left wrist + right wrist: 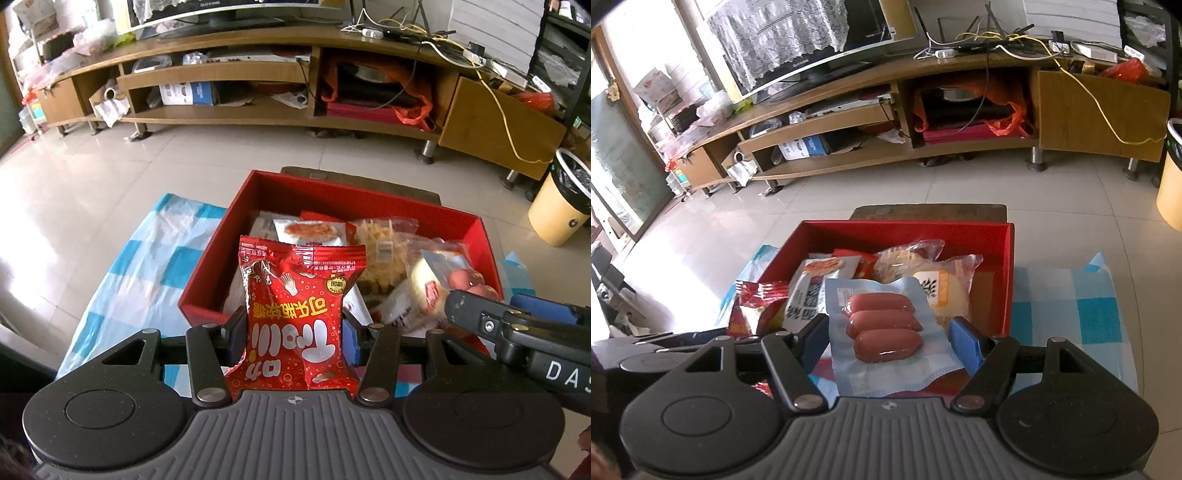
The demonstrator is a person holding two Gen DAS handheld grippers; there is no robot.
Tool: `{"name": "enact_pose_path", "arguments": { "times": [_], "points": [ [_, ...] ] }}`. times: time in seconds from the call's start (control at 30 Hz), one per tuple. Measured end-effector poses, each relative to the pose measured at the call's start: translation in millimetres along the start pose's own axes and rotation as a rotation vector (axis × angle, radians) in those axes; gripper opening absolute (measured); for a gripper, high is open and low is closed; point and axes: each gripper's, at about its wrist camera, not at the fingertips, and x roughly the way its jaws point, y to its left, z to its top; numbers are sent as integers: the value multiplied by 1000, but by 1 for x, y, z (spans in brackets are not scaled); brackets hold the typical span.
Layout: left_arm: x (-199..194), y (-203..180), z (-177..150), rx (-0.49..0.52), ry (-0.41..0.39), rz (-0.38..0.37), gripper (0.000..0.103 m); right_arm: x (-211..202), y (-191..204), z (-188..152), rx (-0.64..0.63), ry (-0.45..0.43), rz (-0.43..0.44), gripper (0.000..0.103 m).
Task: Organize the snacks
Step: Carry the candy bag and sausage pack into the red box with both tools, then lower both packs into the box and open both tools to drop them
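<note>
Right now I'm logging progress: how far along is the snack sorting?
Several packets already lie in the red box. In hand: the left gripper holds a red candy packet, the right gripper a sausage pack, both near the box. Left: dropping both in.

- The red packet, as the left wrist view shows it, carries big white characters printed upside down; they look like "口水" with exclamation marks, but I am not sure.
- Under them stands a yellow row of Chinese characters, it seems "可乐瓶软糖", also upside down.
- A small round gold seal on the same packet has two characters, too small to read.
- The right claw body shows white letters "DAS" at the picture edge; the rest is cut off.
- In the right wrist view, a bun wrapper has a black brush-style character that I cannot read.
- A white pouch bears dark Chinese print, blurred.
- The TV frame has a small brand word, unreadable.
</note>
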Motion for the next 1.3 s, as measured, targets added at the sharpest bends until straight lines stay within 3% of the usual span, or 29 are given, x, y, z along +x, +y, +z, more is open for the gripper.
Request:
{"name": "enact_pose_path", "arguments": {
  "times": [0.47,0.6,0.73,1.3],
  "points": [
    [29,-6,15,23,17,21,60,43,-9,9,1,38,-49,68],
    [30,-6,15,29,11,35,72,47,-12,9,5,45,-68,68],
    [29,-4,16,19,9,35,77,48,-15,9,19,49,-74,69],
    [20,5,24,-5,-19,34,84,48,-15,17,30,2,-80,69]
  ]
}}
